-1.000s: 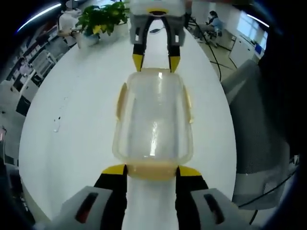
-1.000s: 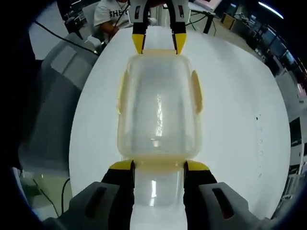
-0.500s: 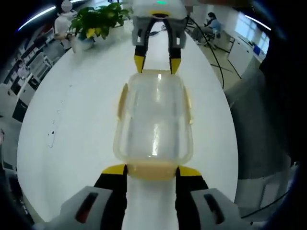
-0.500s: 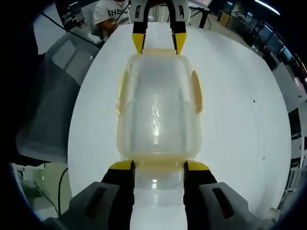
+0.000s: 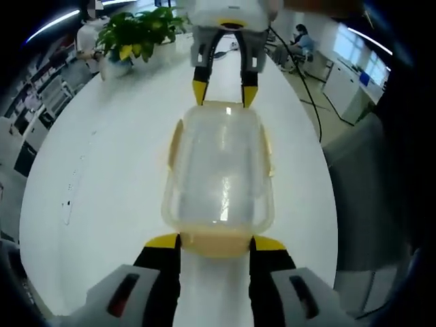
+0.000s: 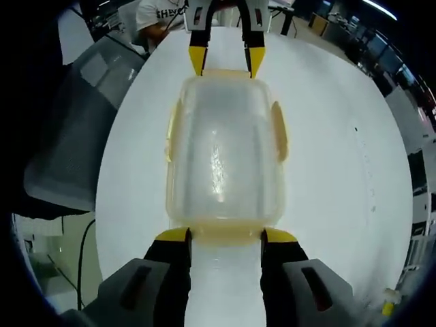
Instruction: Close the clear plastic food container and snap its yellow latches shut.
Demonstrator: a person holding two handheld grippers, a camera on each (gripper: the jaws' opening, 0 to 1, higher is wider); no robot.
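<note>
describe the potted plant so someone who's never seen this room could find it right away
Start at the long white table in the left gripper view, where the clear plastic food container sits between the two grippers. Follow the table to its far end, beyond the container. The potted plant stands there: the one leafy green thing, with a few yellow leaves.

The container (image 5: 218,170) is clear, faintly frosted plastic with pale yellow latches (image 5: 174,139) along its sides and a yellow band at its near end. The table (image 5: 102,177) is plain white. The left gripper (image 5: 214,243) has yellow fingertips on black jaws with grey housings bearing red marks; the right gripper (image 6: 225,236) has the same colours. A potted plant (image 5: 139,30) has green leaves with some yellow. A chair (image 6: 75,122) is grey.
</note>
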